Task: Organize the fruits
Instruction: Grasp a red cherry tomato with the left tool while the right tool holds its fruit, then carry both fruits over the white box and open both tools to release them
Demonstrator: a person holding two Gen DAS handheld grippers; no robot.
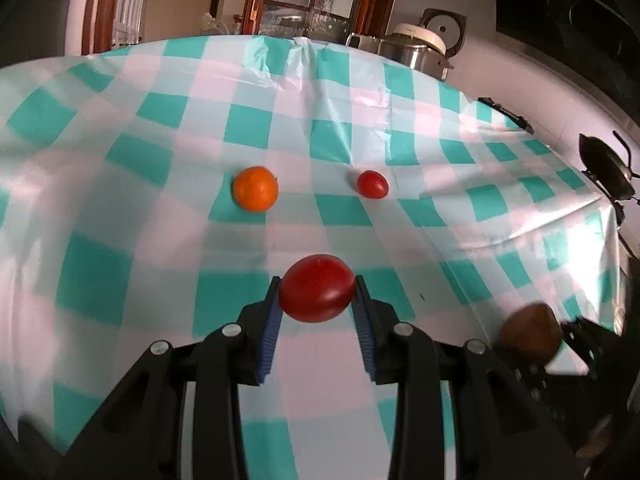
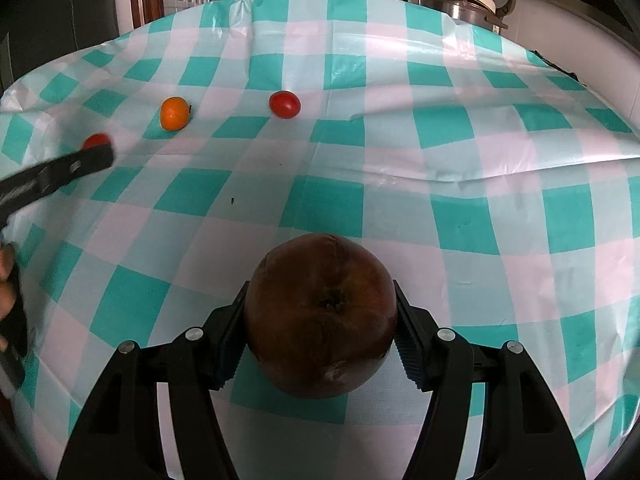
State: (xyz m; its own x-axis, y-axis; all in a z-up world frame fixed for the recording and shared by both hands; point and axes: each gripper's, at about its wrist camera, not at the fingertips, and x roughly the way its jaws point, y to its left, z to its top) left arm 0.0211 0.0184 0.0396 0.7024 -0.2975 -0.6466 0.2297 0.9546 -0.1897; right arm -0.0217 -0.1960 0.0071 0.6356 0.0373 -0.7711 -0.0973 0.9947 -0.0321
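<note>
My left gripper point(image 1: 317, 292) is shut on a red tomato point(image 1: 317, 288), held a little above the checked tablecloth point(image 1: 160, 248). Beyond it lie an orange point(image 1: 256, 189) on the left and a small red tomato point(image 1: 372, 184) on the right. My right gripper point(image 2: 320, 312) is shut on a big dark reddish-brown round fruit point(image 2: 320, 316); the same fruit point(image 1: 531, 335) shows blurred at the lower right of the left wrist view. From the right wrist view, the left gripper point(image 2: 96, 152) comes in from the left with its tomato point(image 2: 95, 141), near the orange point(image 2: 175, 113) and the small tomato point(image 2: 284, 104).
A rice cooker point(image 1: 416, 46) and a steel pot stand past the table's far right edge. A dark pan point(image 1: 606, 168) sits to the right of the table. A hand point(image 2: 8, 280) shows at the left border. Wooden doors fill the background.
</note>
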